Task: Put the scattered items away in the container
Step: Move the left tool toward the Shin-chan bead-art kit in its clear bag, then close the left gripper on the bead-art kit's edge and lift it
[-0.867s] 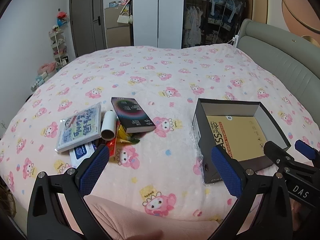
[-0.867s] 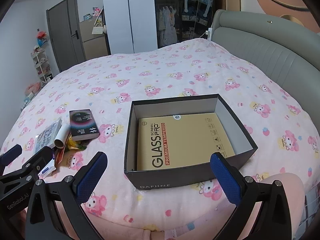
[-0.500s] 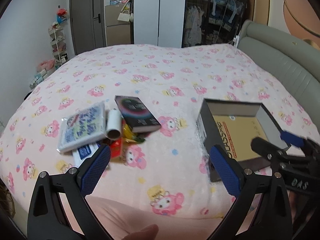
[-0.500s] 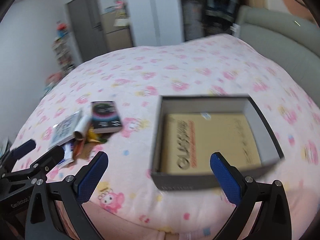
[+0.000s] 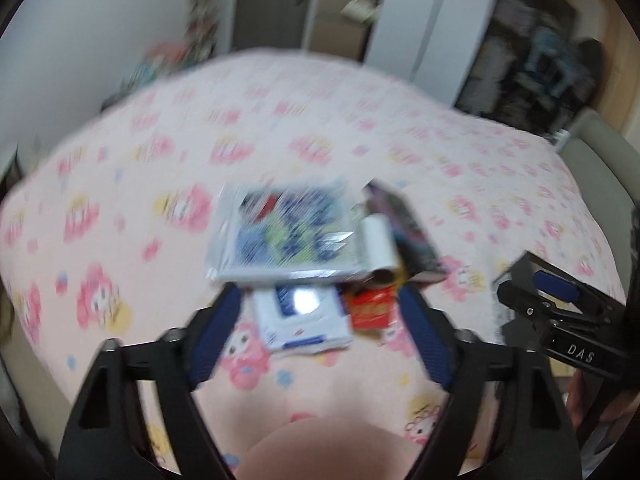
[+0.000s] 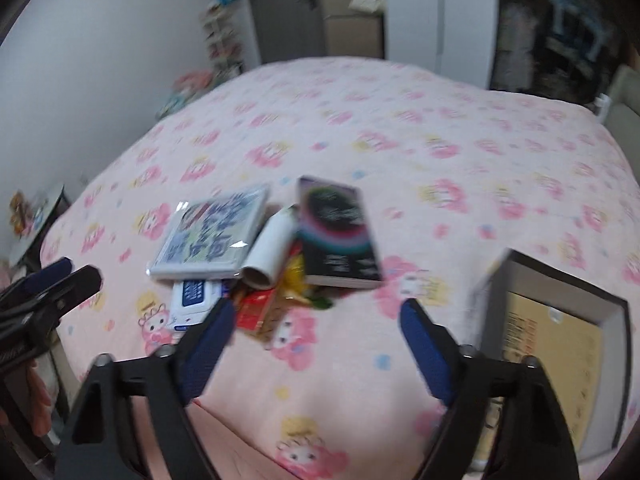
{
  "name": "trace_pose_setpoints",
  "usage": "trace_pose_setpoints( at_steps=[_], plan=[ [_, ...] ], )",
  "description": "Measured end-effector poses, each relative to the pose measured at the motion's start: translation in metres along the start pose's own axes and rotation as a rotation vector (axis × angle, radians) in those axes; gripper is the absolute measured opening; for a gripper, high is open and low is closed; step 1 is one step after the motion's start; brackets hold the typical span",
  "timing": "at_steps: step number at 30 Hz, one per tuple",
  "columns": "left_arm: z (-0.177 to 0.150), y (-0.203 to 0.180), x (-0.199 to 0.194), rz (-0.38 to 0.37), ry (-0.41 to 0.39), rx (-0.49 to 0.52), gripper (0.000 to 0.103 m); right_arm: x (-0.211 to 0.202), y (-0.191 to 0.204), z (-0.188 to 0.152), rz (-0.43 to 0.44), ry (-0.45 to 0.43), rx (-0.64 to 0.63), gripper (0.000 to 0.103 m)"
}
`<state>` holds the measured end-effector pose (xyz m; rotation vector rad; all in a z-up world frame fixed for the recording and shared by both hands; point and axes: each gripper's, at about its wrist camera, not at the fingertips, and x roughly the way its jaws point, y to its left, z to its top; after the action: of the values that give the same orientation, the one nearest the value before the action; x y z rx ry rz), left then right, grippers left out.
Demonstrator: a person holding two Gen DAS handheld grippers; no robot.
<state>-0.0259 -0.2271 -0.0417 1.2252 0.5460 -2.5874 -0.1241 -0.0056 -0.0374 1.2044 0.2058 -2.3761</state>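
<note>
A pile of items lies on the pink bed: a flat plastic-wrapped pack point(image 6: 212, 236), a white roll point(image 6: 270, 250), a dark book point(image 6: 338, 232), a white-and-blue packet point(image 6: 192, 300), a red packet point(image 6: 256, 312) and yellow wrappers point(image 6: 296, 280). The dark open box point(image 6: 560, 328) sits at the right. My left gripper point(image 5: 320, 328) is open, just short of the white-and-blue packet point(image 5: 300, 316). My right gripper point(image 6: 316, 332) is open, near the red packet. Both views are blurred.
The pink patterned bedspread point(image 6: 400, 140) stretches back to wardrobes and a door. The grey headboard point(image 5: 600, 168) is at the right. A shelf with clutter point(image 6: 224, 40) stands by the left wall. The bed's near edge runs under both grippers.
Both grippers have swung left from the box toward the pile and moved closer to it. The box has slid to the right edge of both views. Nothing was grasped.
</note>
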Motion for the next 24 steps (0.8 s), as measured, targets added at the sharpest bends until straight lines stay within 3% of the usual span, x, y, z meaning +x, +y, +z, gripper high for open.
trace_pose_setpoints(
  at_steps=[1, 3, 7, 8, 11, 18, 24],
  plan=[
    [-0.001, 0.009, 0.008, -0.001, 0.019, -0.032, 0.07, 0.01, 0.008, 0.003, 0.01, 0.018, -0.018, 0.061],
    [-0.002, 0.023, 0.025, -0.004, 0.054, -0.078, 0.069, 0.027, 0.019, 0.009, 0.021, 0.038, -0.04, 0.054],
    [-0.002, 0.043, 0.06, -0.002, 0.113, -0.136, 0.064, 0.06, 0.034, 0.022, 0.03, 0.064, -0.072, 0.054],
    [-0.002, 0.047, 0.069, -0.004, 0.126, -0.15, 0.06, 0.069, 0.037, 0.024, 0.03, 0.071, -0.078, 0.054],
    [0.001, 0.057, 0.092, -0.016, 0.152, -0.183, 0.032, 0.096, 0.048, 0.033, 0.032, 0.085, -0.096, 0.054],
    [0.002, 0.068, 0.139, -0.143, 0.224, -0.273, 0.032, 0.147, 0.066, 0.048, 0.028, 0.092, -0.122, 0.054],
    [0.008, 0.076, 0.149, -0.2, 0.211, -0.338, 0.032, 0.171, 0.078, 0.052, 0.001, 0.121, -0.169, 0.054]
  ],
)
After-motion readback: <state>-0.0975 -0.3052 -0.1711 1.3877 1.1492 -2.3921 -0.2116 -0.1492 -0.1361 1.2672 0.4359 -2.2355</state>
